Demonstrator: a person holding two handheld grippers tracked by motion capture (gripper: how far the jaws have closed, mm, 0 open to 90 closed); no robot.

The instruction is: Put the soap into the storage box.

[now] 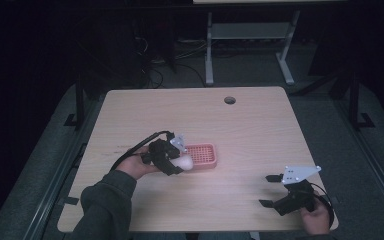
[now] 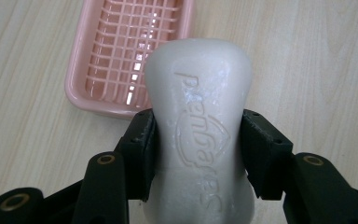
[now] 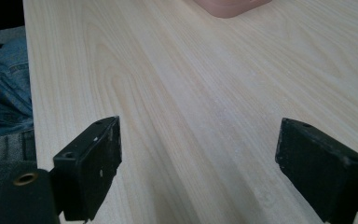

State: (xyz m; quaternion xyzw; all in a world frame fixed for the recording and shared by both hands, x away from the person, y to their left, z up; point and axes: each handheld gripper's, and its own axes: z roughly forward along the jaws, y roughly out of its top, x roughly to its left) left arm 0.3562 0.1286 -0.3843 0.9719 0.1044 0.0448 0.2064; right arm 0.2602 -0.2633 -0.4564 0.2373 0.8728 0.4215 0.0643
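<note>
A white bar of soap (image 2: 200, 116) with raised lettering is clamped at its waist between the jaws of my left gripper (image 2: 198, 144). In the high view the soap (image 1: 184, 162) hangs just left of a pink slotted soap dish (image 1: 202, 155), with the left gripper (image 1: 172, 161) shut on it. The dish (image 2: 121, 51) lies ahead of the soap, on the table. My right gripper (image 1: 269, 190) rests near the table's front right corner, open, with bare wood between its fingers (image 3: 93, 163).
The light wooden table (image 1: 250, 135) has a round cable hole (image 1: 229, 100) at the back. A corner of the pink dish (image 3: 228, 7) peeks in at the top of the right gripper view. Denim-clad legs (image 3: 2, 107) lie beyond the table edge.
</note>
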